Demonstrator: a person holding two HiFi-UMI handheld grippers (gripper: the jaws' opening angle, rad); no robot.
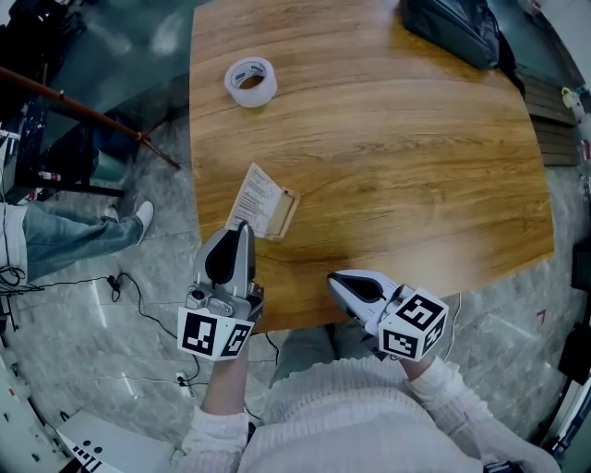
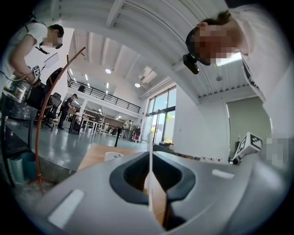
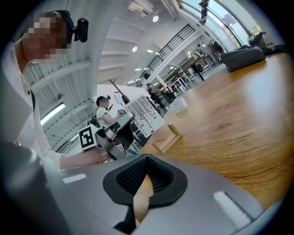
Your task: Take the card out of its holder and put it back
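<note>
Glossy wood-grain table (image 1: 416, 166) with rounded edge. Nearest, right gripper (image 1: 334, 280), ribbed jaws pressed together on nothing. Left gripper (image 1: 243, 226) clamped on thin white printed card (image 1: 258, 194), leaning against small pale wooden holder (image 1: 284, 215). Farther off, translucent tape roll (image 1: 250, 81) and dark bag (image 1: 452, 28).

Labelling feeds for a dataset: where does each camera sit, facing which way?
Head view: on the person's head, down at the table; shows left gripper, right gripper, sleeves.
Left gripper view: on that gripper, along its fingers across the table; shows wearer's torso.
Right gripper view: on that gripper, toward card and holder; shows left forearm.
All share the card.
</note>
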